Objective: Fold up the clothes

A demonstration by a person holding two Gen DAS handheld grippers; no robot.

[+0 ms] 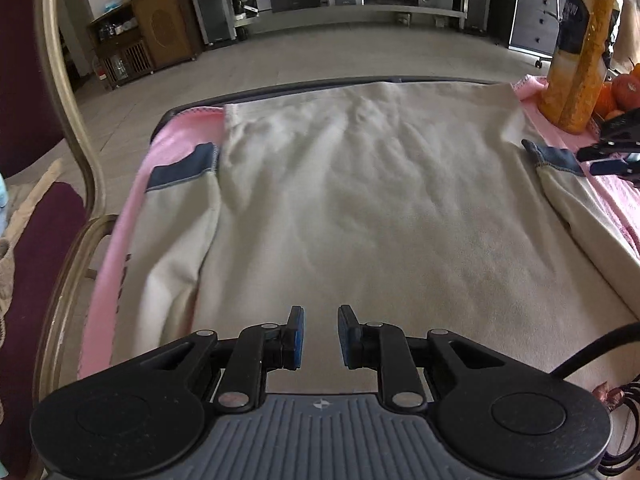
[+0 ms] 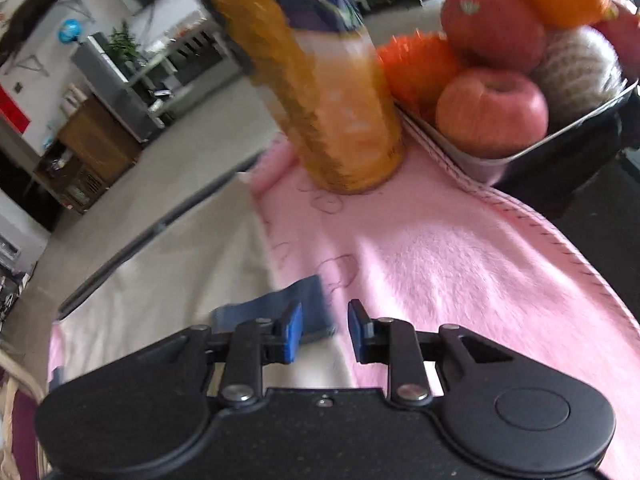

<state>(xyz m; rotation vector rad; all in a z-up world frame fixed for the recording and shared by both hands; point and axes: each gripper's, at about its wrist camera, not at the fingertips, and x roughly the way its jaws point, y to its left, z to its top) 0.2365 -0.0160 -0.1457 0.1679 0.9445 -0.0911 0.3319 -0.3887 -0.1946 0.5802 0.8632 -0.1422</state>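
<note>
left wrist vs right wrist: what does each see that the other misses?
Left wrist only: the whole cream shirt spread flat, its left cuff, a chair, the left gripper with jaws open.
Right wrist only: apples in a tray.
Both: right cuff, pink towel, orange bottle, the right gripper, jaws open.

tiled floor (image 1: 328, 56), wooden cabinet (image 1: 160, 28)

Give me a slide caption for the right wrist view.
Open right gripper hovers at the shirt's blue cuff on the pink towel, beside an orange bottle.
</note>
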